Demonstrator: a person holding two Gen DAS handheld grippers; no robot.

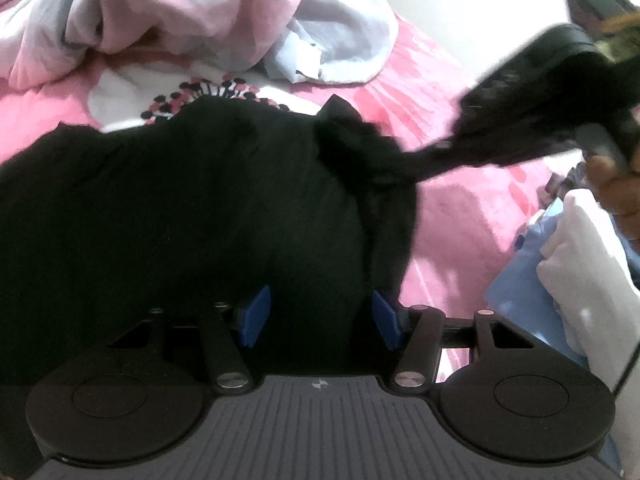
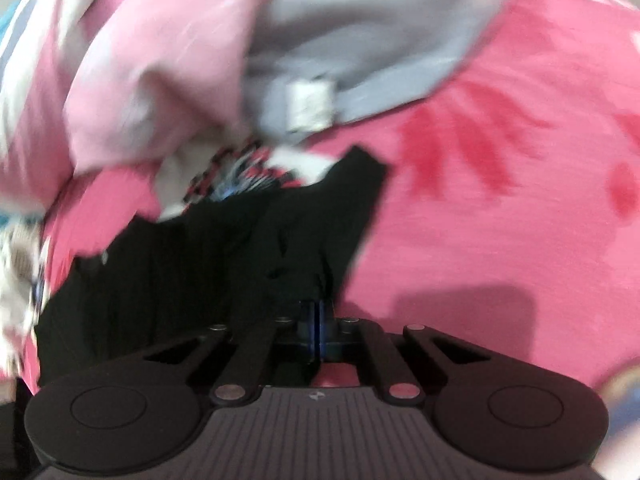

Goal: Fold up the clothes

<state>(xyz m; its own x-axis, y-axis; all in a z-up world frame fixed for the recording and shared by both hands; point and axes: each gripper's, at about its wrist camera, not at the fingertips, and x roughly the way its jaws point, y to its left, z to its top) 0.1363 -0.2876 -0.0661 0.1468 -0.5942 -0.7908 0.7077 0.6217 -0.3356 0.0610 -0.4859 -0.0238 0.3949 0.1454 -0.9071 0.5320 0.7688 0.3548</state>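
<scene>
A black garment (image 1: 180, 220) lies spread on the pink flowered bedsheet (image 1: 460, 220). My left gripper (image 1: 320, 318) hovers over its near part, blue pads (image 1: 256, 316) standing apart with black cloth between them and no visible squeeze. From the upper right, my right gripper (image 1: 444, 148) reaches in, and the garment's right corner is drawn out into a taut point toward it. In the right wrist view the right gripper (image 2: 320, 332) has its pads together, pinching the edge of the black garment (image 2: 200, 280). That view is motion-blurred.
A heap of pink and white clothes (image 1: 180, 8) and a pale grey-blue garment (image 1: 344, 40) lie at the back of the bed. White and light blue cloths (image 1: 580, 260) sit at the right edge, below a person's hand (image 1: 616, 192). Pink sheet (image 2: 480, 220) lies bare to the right.
</scene>
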